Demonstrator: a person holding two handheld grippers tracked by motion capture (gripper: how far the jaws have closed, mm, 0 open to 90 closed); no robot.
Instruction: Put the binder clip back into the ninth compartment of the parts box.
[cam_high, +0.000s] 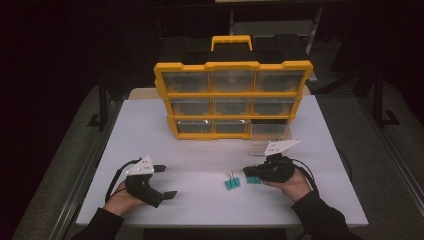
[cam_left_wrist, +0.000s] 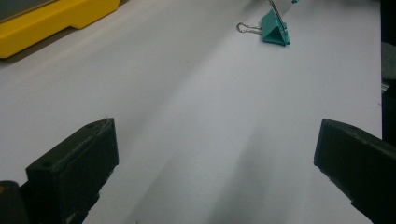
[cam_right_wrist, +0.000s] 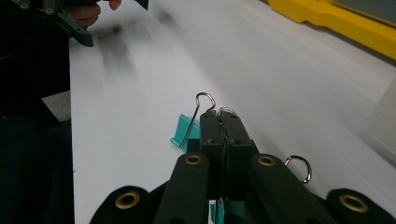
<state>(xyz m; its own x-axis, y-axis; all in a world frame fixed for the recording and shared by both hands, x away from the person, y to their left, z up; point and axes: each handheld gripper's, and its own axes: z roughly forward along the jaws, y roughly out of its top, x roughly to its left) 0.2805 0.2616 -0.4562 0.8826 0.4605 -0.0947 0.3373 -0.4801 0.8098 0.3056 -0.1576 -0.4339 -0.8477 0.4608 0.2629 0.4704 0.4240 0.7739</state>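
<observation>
— Which clip is the right hand-held gripper on?

— A teal binder clip, low on the table in front of the person's right hand; in the right gripper view the two black jaws stand clenched together with a wire handle poking out past their tips, so I'd say it is grasping that clip by its wire; the teal body peeks out beneath the jaws.

— And the other hand?

— The left hand-held gripper rests near the front left of the table with its jaws spread wide and nothing between them; released, idle.

— How should the lift go?

— Straight up and slowly, I'd judge; a wire handle is thin and springy, so the clip may swing or twist; keep the jaws squeezed firm and level. A second teal clip lies just beside on the table, its wire loop close to the jaws, so a sideways drag could snag it. The likely place for it is the clear drawer pulled out at the lower right of the yellow organiser, though that is my guess.

— What do the clips look like?

— Small, teal, triangular in profile, with silvery wire handles; one handle of the spare clip lies flat on the table, the other stands up.
</observation>
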